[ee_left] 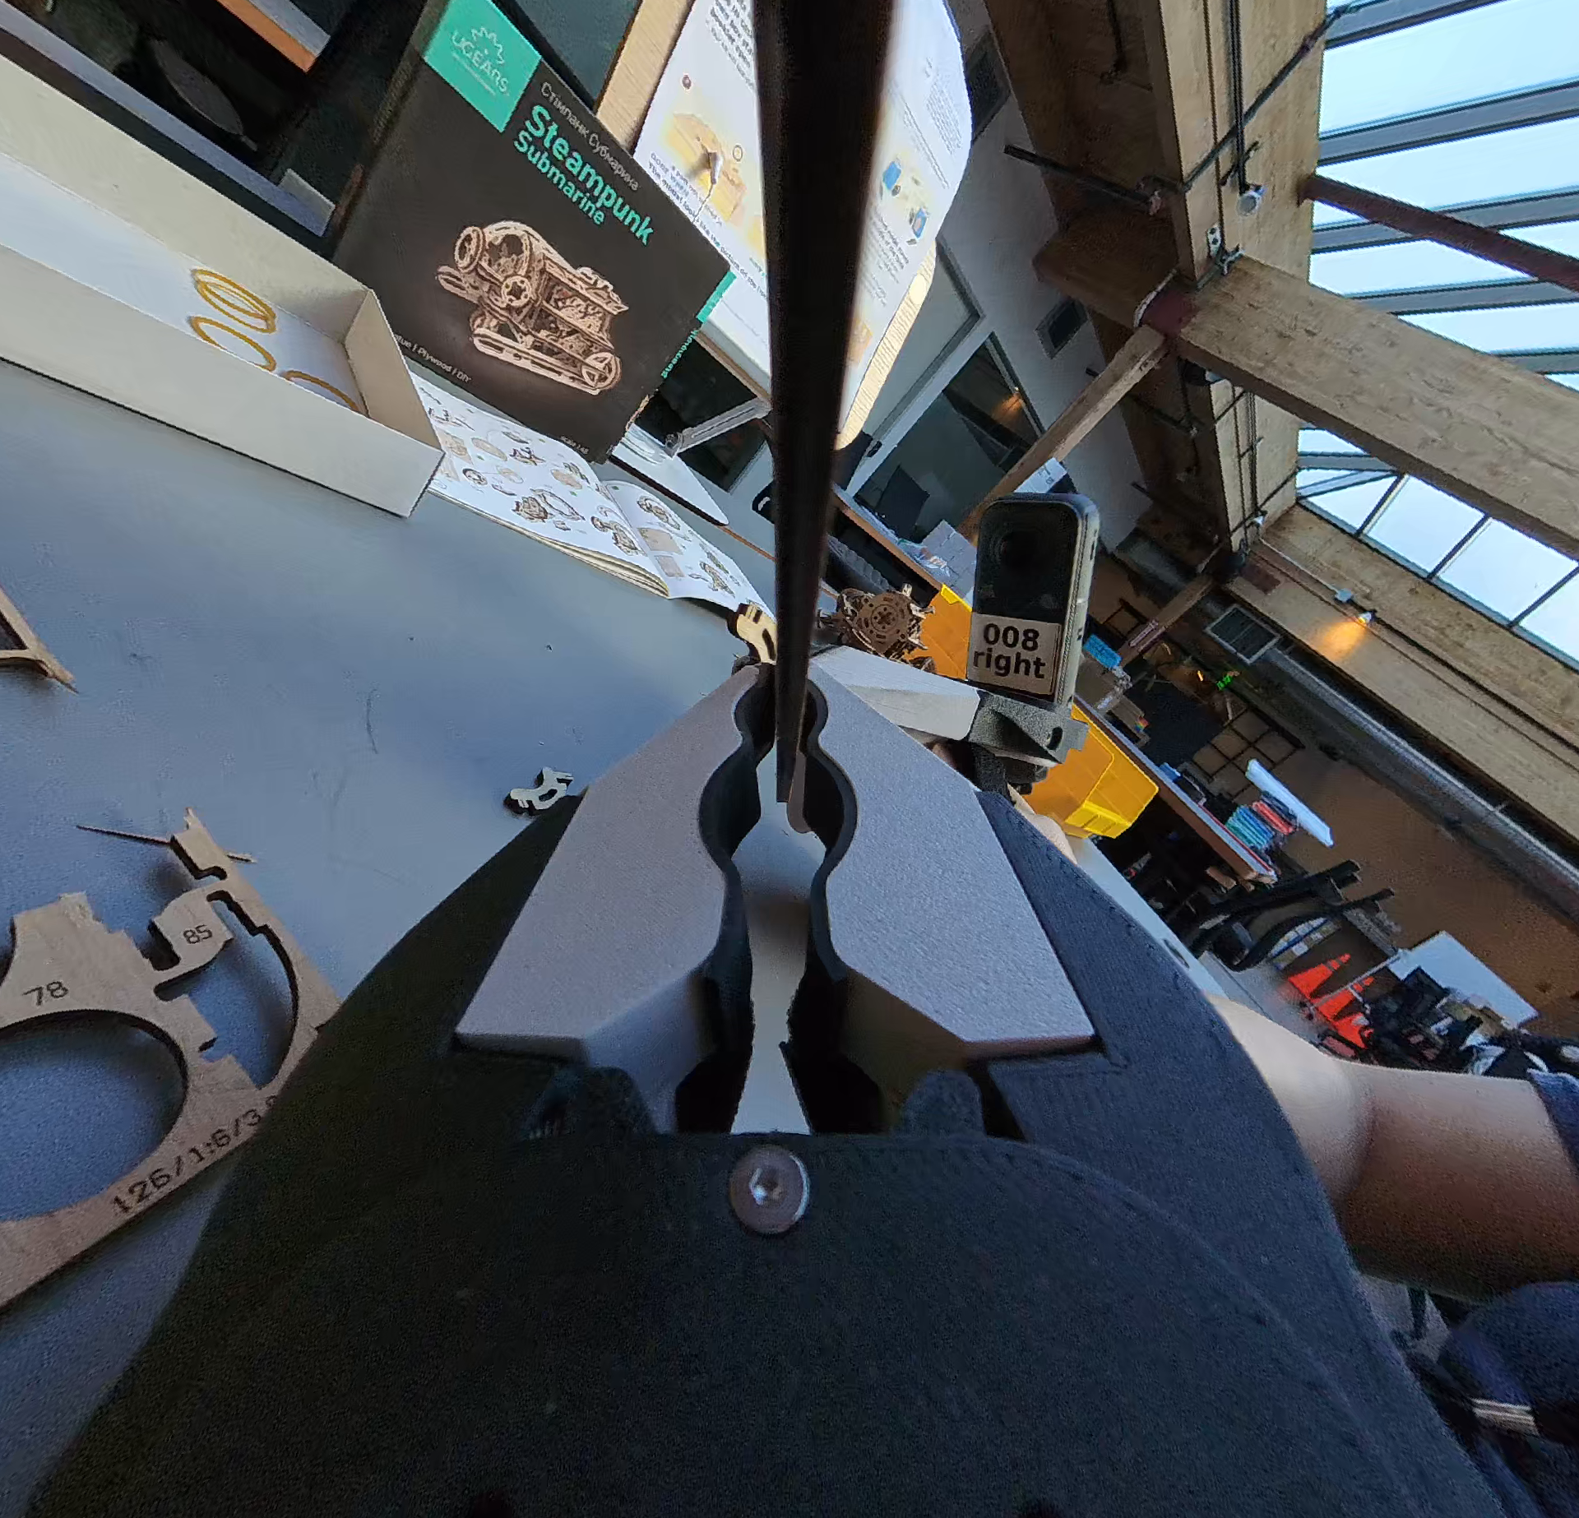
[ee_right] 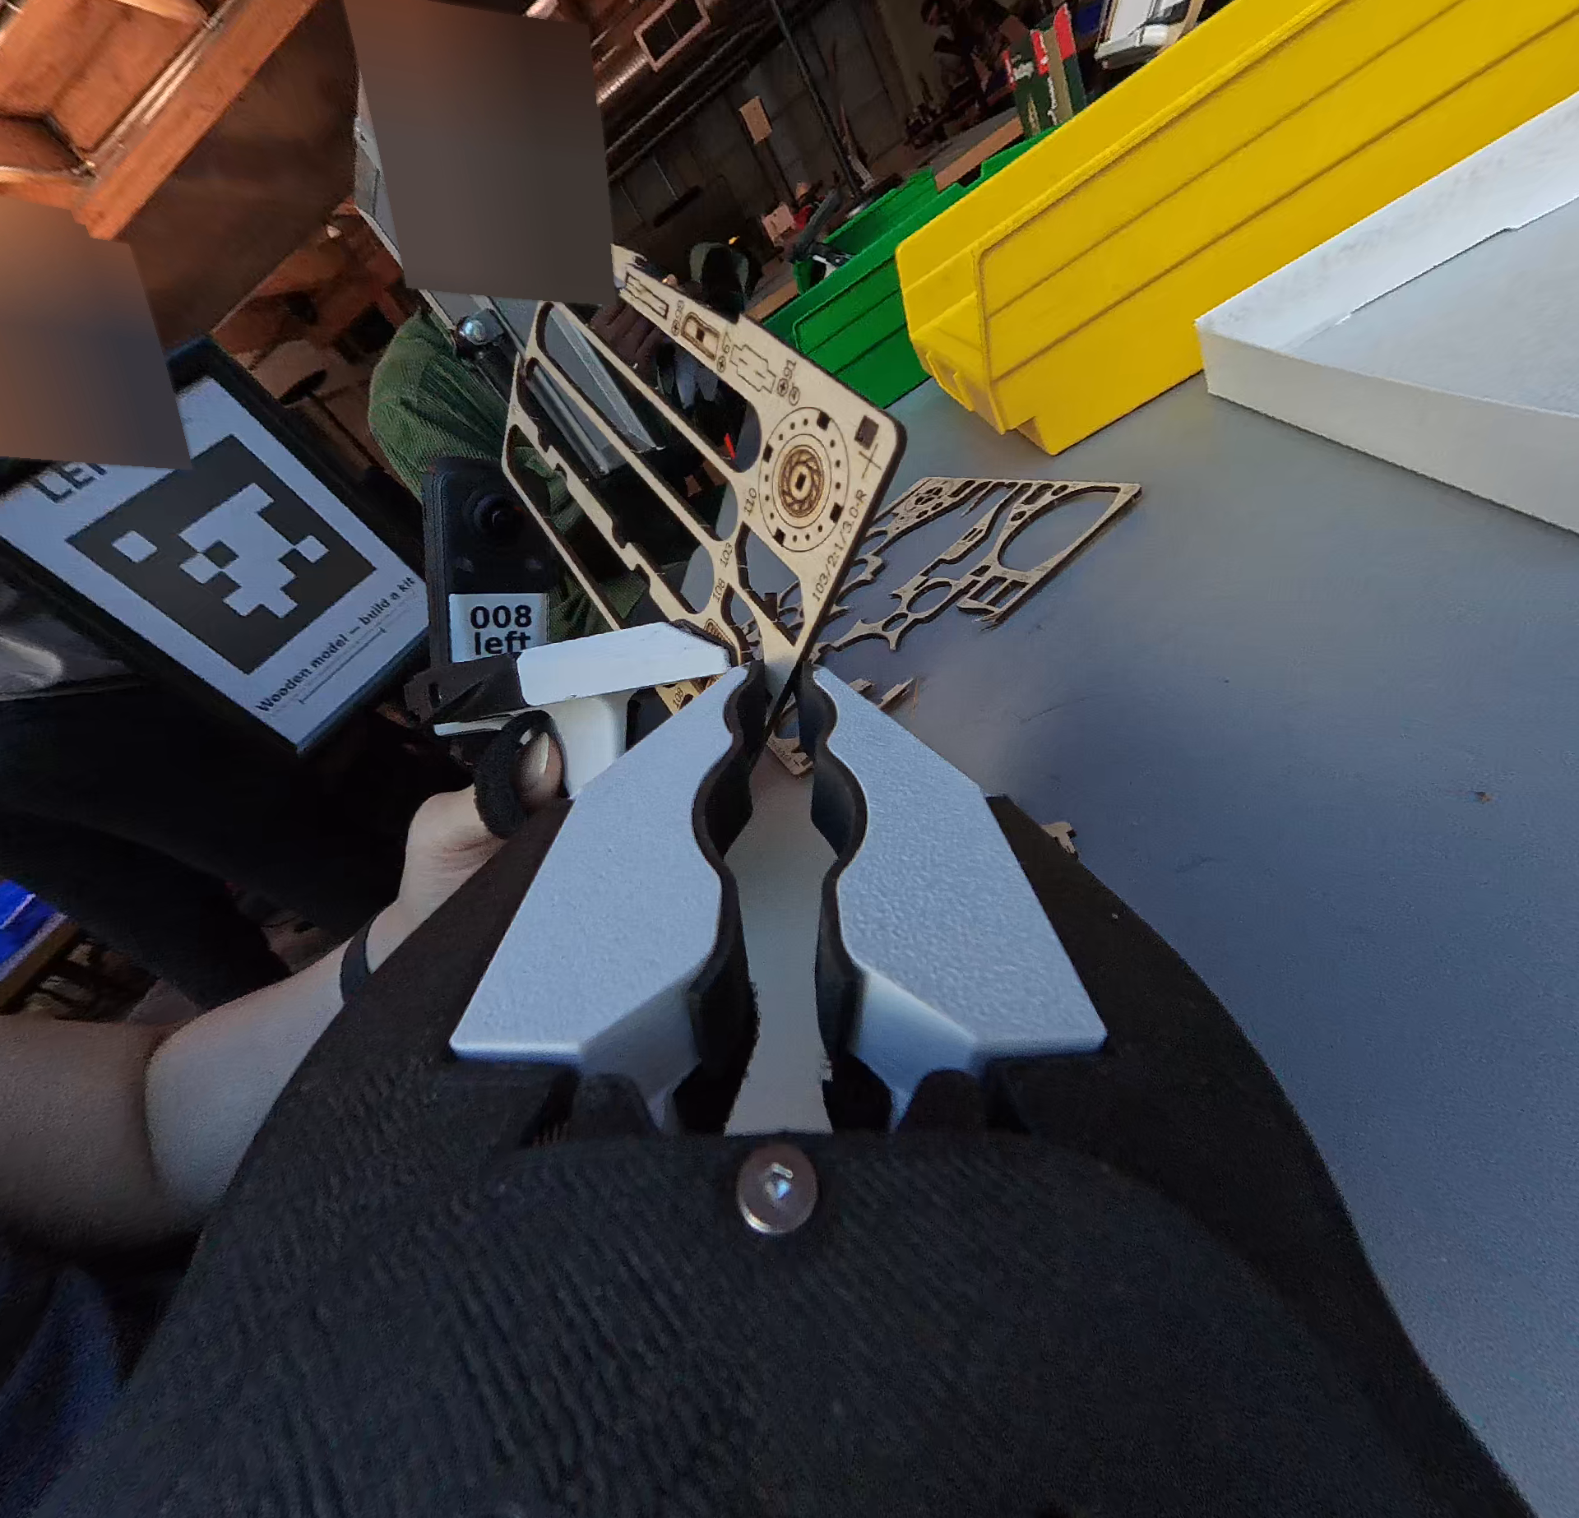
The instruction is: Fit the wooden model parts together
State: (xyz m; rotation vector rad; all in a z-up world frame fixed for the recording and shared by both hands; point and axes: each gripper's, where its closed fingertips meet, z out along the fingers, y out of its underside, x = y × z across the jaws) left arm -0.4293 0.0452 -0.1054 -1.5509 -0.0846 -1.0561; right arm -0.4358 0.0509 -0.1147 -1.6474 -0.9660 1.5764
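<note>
So I've got both grippers on the same plywood parts sheet point(ee_right: 709, 452) right now, held up off the grey bench point(ee_right: 1282, 708) and standing roughly on edge. My right gripper point(ee_right: 782, 691) is clamped on its lower corner, and my left gripper point(ee_left: 790, 751) is pinched shut on the sheet too; from that side I only see it edge-on as a dark thin blade running up the frame. Most of the sheet is already empty cutouts, with a round gear-looking piece point(ee_right: 801, 477) still sitting in it near the corner I'm holding. My worry: that frame is skinny webbing, so if my two grips twist against each other it'll probably snap, or the round piece pops out and drops. The grip is also right at the edge, so it could slip. A spent sheet point(ee_right: 965, 554) lies flat on the bench just behind, and another point(ee_left: 128, 1033) near the left edge. Containers: the white box tray point(ee_left: 214, 400) toward the far side has a few yellow rubber bands point(ee_left: 235, 315) in it, the kit box point(ee_left: 530, 238) stands upright behind it, and I can't see into the yellow bin point(ee_right: 1153, 221) or the green bin point(ee_right: 854, 315).
</note>
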